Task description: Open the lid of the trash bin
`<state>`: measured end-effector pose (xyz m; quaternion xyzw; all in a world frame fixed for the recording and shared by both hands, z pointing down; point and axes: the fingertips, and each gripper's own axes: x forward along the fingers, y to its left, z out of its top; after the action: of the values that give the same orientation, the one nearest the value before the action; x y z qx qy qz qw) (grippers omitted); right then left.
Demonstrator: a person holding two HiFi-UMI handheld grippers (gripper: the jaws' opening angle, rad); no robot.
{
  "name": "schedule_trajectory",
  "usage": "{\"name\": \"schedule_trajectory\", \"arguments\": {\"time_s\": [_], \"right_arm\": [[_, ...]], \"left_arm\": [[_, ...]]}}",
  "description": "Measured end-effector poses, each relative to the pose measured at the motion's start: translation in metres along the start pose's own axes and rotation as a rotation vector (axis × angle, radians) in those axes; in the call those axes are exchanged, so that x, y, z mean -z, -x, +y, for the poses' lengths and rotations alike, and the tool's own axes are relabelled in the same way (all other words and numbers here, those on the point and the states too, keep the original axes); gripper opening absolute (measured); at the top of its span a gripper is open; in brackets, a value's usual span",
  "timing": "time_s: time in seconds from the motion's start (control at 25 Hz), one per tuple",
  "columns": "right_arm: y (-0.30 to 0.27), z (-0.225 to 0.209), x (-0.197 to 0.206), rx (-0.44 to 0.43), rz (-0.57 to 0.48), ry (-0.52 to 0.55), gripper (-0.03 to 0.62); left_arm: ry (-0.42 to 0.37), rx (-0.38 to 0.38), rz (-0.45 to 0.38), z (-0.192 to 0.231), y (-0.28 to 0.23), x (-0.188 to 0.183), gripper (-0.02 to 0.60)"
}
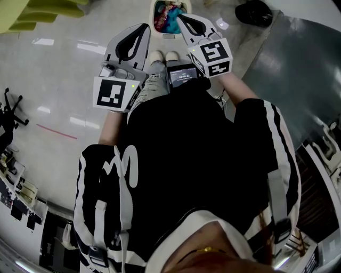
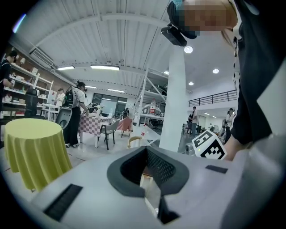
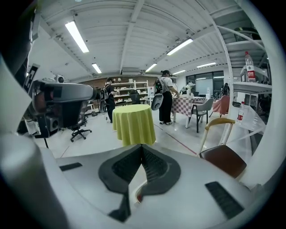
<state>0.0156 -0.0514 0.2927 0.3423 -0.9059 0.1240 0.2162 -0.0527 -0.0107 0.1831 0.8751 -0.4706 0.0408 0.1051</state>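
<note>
A cream trash bin (image 1: 155, 21) stands on the floor just ahead of the person's shoes (image 1: 164, 55). Its top shows open, with colourful waste inside; no lid is visible over it. My left gripper (image 1: 143, 27) hangs at the bin's left rim, jaws closed tip to tip with nothing between them. On the bin's right rim side is my right gripper (image 1: 181, 18), also shut and empty. Both gripper views look out level across the room: the left gripper (image 2: 146, 148) and the right gripper (image 3: 142, 146) show their pads meeting at the tips.
A round table with a yellow cloth (image 1: 32, 13) (image 2: 33, 147) (image 3: 132, 123) stands to the left. A brown-seated chair (image 3: 223, 159) and a white pillar (image 2: 174, 103) are near. A grey mat (image 1: 298, 69) lies at right. People stand by distant tables.
</note>
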Motion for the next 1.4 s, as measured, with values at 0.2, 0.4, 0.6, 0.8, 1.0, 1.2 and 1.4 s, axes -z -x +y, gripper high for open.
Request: {"name": "schedule_trajectory", "arguments": {"time_s": [0.2,0.4,0.6,0.8,1.0,1.2,1.4], "right_arm": [[0.015,0.000,-0.014,0.008,-0.040,-0.005,0.009],[0.030,-0.003,-0.024,0.020,-0.069,-0.011,0.009],[0.044,-0.006,-0.035,0.026,-0.099,-0.010,0.009],[0.057,-0.008,-0.047,0.030,-0.133,-0.022,0.009],[0.069,-0.009,-0.061,0.030,-0.164,-0.031,0.009],[0.078,-0.009,-0.069,0.030,-0.192,-0.045,0.009],[0.087,-0.007,-0.077,0.031,-0.217,-0.050,0.009]], "left_arm": [[-0.019,0.001,-0.010,-0.005,0.003,-0.008,0.008],[-0.028,0.000,-0.018,-0.010,0.005,-0.016,0.008],[-0.048,0.009,-0.028,-0.018,0.005,-0.024,0.008],[-0.064,0.012,-0.040,-0.023,0.006,-0.033,0.008],[-0.076,0.012,-0.051,-0.026,0.007,-0.042,0.008],[-0.087,0.009,-0.064,-0.028,0.007,-0.048,0.008],[-0.092,0.007,-0.072,-0.030,0.008,-0.054,0.008]]}}
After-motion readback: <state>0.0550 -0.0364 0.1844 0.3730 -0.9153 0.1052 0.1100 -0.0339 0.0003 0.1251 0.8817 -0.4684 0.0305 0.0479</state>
